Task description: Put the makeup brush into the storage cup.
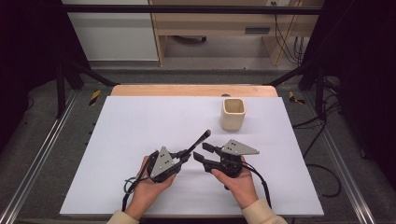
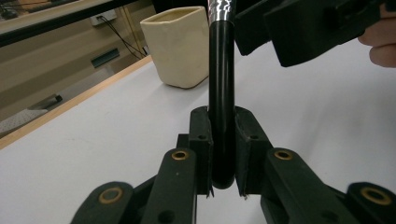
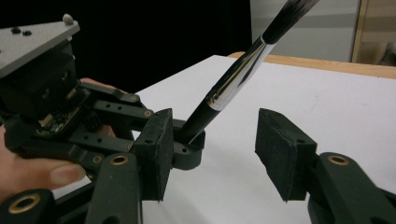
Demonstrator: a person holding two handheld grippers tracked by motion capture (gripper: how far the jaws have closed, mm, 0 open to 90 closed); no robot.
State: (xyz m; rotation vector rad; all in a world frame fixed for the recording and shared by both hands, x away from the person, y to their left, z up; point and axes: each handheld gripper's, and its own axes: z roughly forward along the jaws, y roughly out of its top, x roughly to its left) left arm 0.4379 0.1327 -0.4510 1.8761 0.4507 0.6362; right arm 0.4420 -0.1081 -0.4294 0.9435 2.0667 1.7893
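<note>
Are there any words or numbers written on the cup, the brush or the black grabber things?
None can be read.
Cream square ceramic cup: plain, no writing.
Black-handled brush with silver metal band: no print visible.
Left gripper and right gripper: no labels visible.

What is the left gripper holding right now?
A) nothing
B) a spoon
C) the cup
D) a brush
D: the left gripper is shut on the black handle of a brush, with its bristles up; the cup stands apart.
</note>
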